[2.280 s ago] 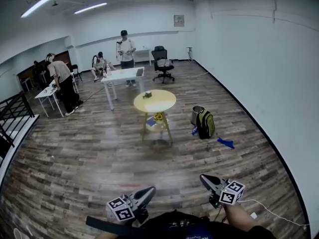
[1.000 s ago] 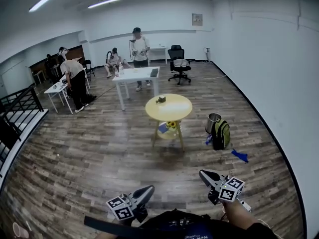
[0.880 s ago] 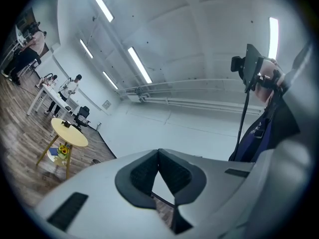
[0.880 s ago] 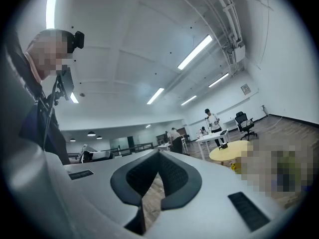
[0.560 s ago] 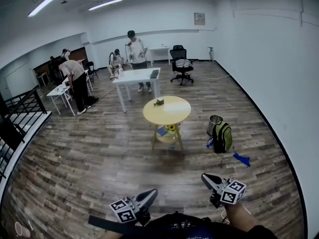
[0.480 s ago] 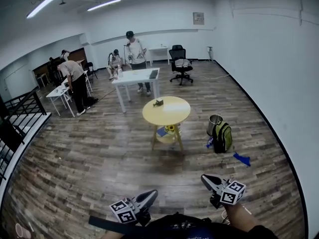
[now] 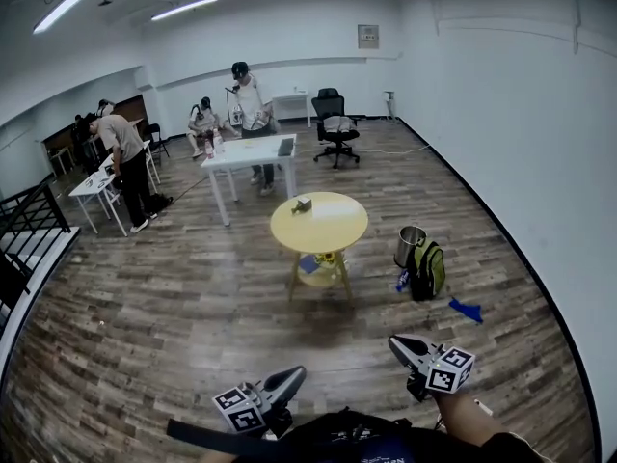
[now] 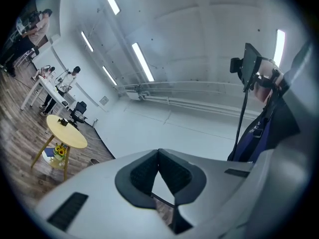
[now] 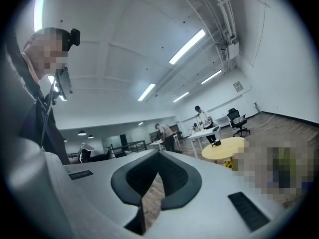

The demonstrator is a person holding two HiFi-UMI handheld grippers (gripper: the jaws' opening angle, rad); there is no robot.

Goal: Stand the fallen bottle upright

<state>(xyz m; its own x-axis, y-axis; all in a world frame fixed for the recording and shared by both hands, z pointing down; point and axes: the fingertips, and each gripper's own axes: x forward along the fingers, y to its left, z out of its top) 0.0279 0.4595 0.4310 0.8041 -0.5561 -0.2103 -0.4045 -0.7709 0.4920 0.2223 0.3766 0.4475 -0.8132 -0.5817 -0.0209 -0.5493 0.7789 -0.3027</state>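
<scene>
Since no fallen bottle shows in any view, I'd make for the round yellow table (image 7: 333,228), well ahead, and search there first; left gripper (image 7: 292,374) and right gripper (image 7: 397,344) both sit closed and empty; I'd spread one before reaching.

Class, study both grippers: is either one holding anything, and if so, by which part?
Nothing is held. The left gripper and the right gripper each have their jaws closed tip to tip, with nothing between them.
</scene>
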